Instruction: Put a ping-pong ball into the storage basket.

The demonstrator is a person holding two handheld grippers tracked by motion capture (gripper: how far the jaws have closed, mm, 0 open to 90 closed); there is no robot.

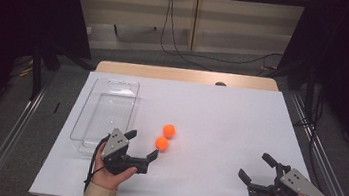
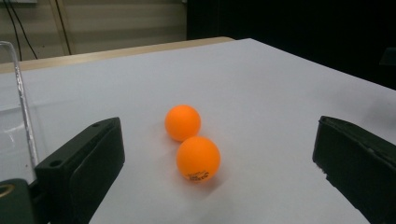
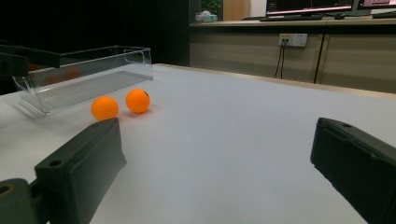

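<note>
Clear bin empty, left on table. Two balls just right of it. Left gripper jaws spread beside near ball; right gripper spread, well apart.

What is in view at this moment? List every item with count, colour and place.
round orange plastic balls: 2, orange, mid-table, nearer ball beside farther ball, by the left tool's open jaws
clear plastic rectangular bin: 1, transparent, table's left side, nothing inside
white table top: 1, white, with a wooden far edge
black cables: several, black, on the floor behind the table
left tool: 1, black, jaws open, near the nearer ball
right tool: 1, black, jaws open, front right of the table
hands: 2, holding the tools
</note>
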